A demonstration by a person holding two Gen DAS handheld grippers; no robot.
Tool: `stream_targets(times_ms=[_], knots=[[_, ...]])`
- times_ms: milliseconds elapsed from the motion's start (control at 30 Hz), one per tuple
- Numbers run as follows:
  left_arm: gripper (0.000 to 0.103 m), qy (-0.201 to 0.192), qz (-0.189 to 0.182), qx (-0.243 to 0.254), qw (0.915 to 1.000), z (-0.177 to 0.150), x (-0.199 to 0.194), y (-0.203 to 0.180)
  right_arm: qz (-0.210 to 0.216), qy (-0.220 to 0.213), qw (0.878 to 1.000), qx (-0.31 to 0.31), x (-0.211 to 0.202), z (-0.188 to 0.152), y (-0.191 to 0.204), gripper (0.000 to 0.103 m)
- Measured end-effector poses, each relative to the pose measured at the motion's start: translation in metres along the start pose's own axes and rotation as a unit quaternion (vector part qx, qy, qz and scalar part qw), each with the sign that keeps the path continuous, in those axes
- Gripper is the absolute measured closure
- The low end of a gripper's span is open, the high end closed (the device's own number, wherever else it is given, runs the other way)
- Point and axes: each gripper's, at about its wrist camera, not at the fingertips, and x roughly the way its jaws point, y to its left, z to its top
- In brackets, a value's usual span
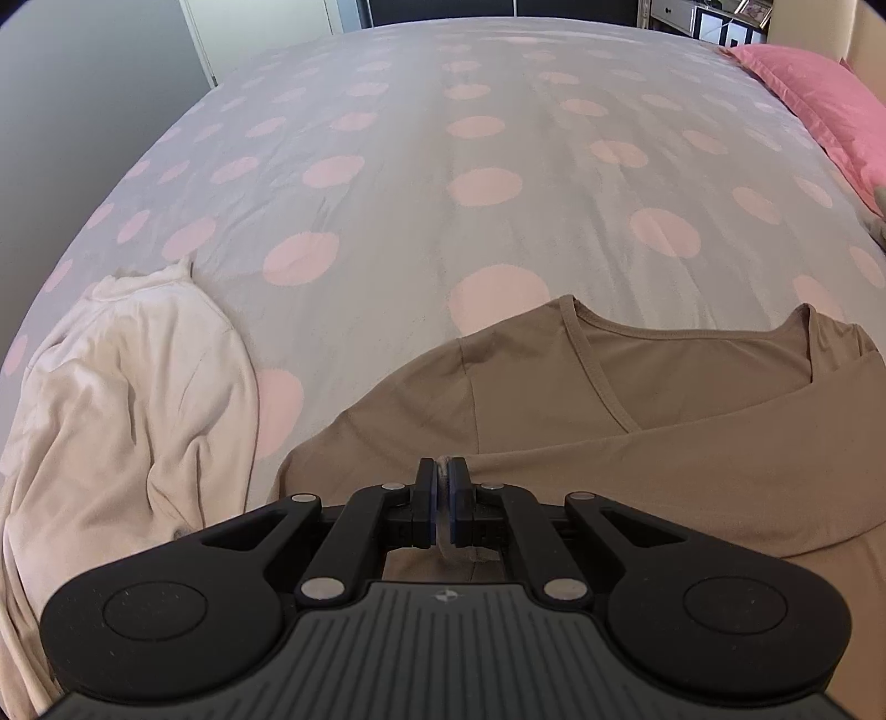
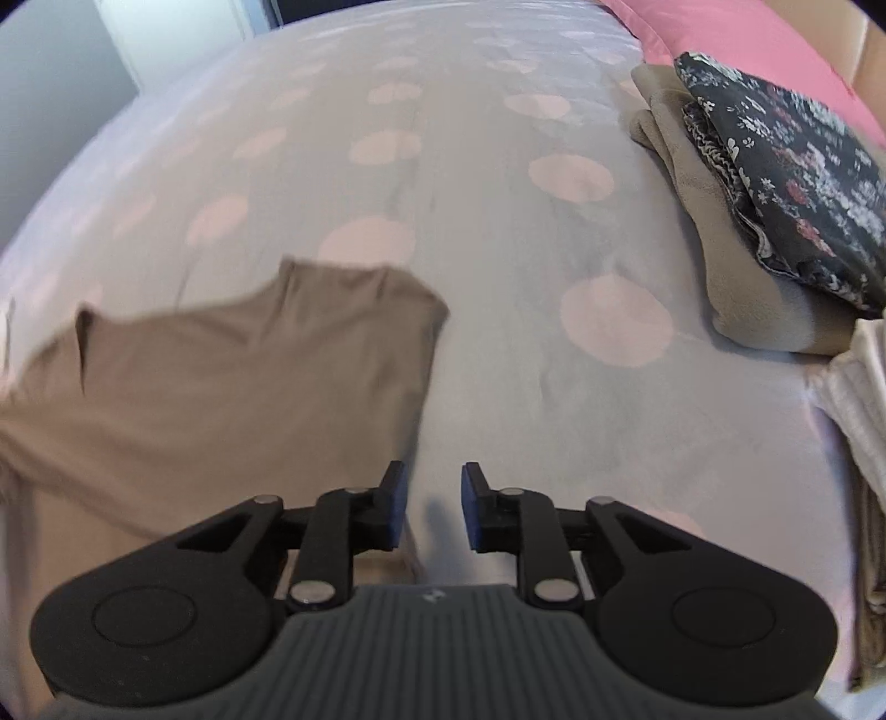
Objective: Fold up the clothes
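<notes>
- Your left gripper [image 1: 442,481] is clenched on a pinch of the tan top [image 1: 637,443]; a ridge of fabric shows between the closed blue pads.
- Your right gripper [image 2: 431,512] is released, with nothing between its pads. It hangs over bare bedspread [image 2: 498,249], just beside the tan top's right edge.
- You have the tan top lying on the bed in front of you, its V-neck towards the far side. In the left wrist view one side looks already brought across the chest in a diagonal flap, so you seem to be partway through this garment: the first side fold appears done, while the other side and the final halving are probably still to come.
- You can see a stack at the far right, near the pink pillow [image 2: 736,33]: a beige garment [image 2: 736,266] with a dark floral garment [image 2: 792,183] on top. Both look folded, so I judge them finished.
- Off to your left a cream garment [image 1: 127,399] lies crumpled and unfolded. More pale ribbed fabric [image 2: 864,399] shows at the right edge of the right wrist view; you cannot tell whether it is folded.
- No readable writing or brand appears anywhere. You can make out a small emblem on each gripper body, but it is too small to identify.
</notes>
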Motion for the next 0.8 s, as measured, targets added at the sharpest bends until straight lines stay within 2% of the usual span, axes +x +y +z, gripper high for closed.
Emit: stream_targets(times_ms=[100,267,500,567,600,800], knots=[[0.101,-0.003,0.001,0.006,1.0,0.002,0.001,-0.004,0.025,-0.007,0.999,0.046,0.011,0.022,-0.008,0.074],[0.101,0.002,0.004,0.009,1.0,0.006,0.007,-0.006,0.041,-0.009,0.994,0.102,0.041,0.052,-0.016,0.073],[0.101,0.012,0.007,0.011,0.9998,0.008,0.018,-0.008,0.037,0.004,0.992,0.12,0.075,0.068,-0.009,0.073],[0.101,0.014,0.008,0.014,0.9998,0.009,0.021,-0.009,0.033,0.007,0.992,0.119,0.081,0.068,-0.008,0.083],[0.101,0.015,0.008,0.016,0.9997,0.009,0.021,-0.009,0.03,0.005,0.993,0.117,0.081,0.068,-0.007,0.1],[0.101,-0.029,0.002,0.008,0.9996,0.015,0.011,-0.01,-0.006,-0.038,0.99,0.136,0.066,0.075,-0.015,0.102]])
